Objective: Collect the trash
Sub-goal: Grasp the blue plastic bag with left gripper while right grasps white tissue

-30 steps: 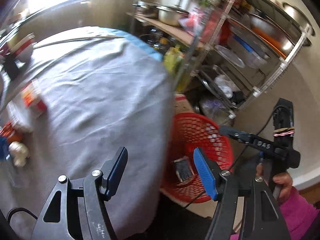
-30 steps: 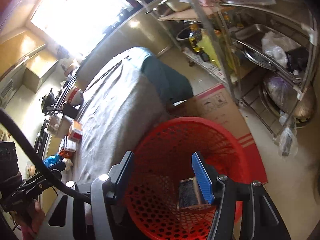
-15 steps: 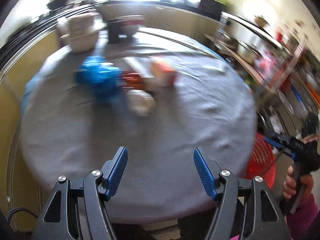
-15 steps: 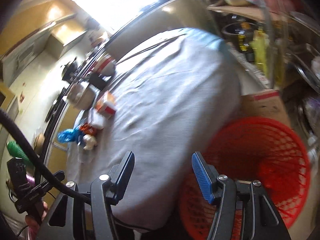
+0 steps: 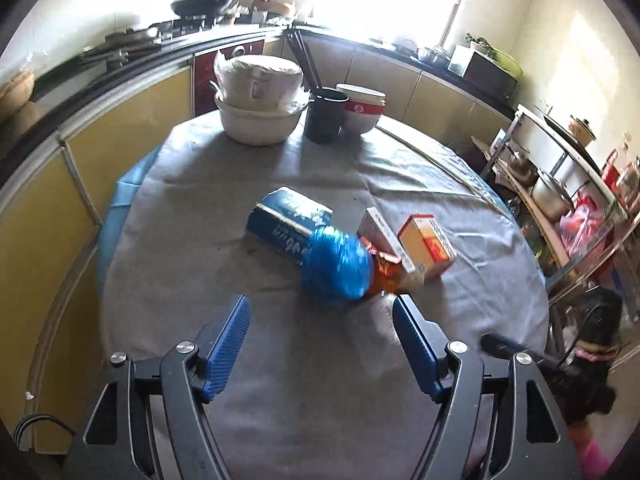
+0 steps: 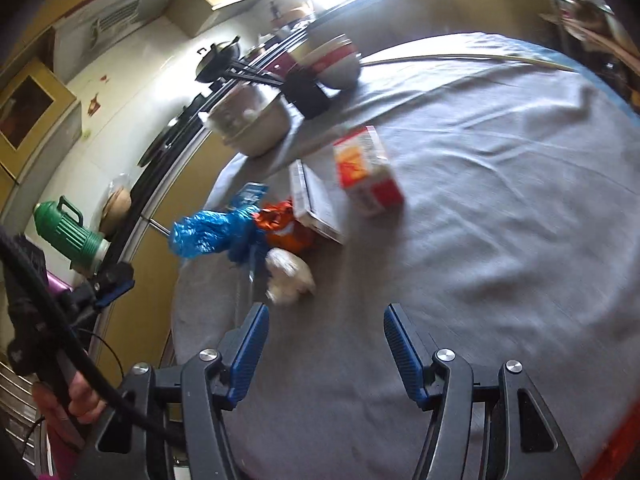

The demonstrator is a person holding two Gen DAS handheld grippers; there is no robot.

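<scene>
Trash lies clustered mid-bench (image 5: 280,360): blue bag (image 5: 336,264), blue carton (image 5: 286,222) with its long axis running diagonally, orange-red box (image 5: 426,244) tilted. Black cup (image 5: 325,114) holds chopsticks. Left gripper (image 5: 320,344), jaws just widened, and right gripper (image 6: 325,344) stand apart, empty.

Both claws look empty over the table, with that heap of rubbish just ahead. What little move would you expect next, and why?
Probably the left gripper eases forward and down onto the crumpled blue bag. Its jaws stand open with nothing between them, having just widened, and the bag lies nearest, straight ahead at the front of the trash heap. The right gripper is empty too.
</scene>
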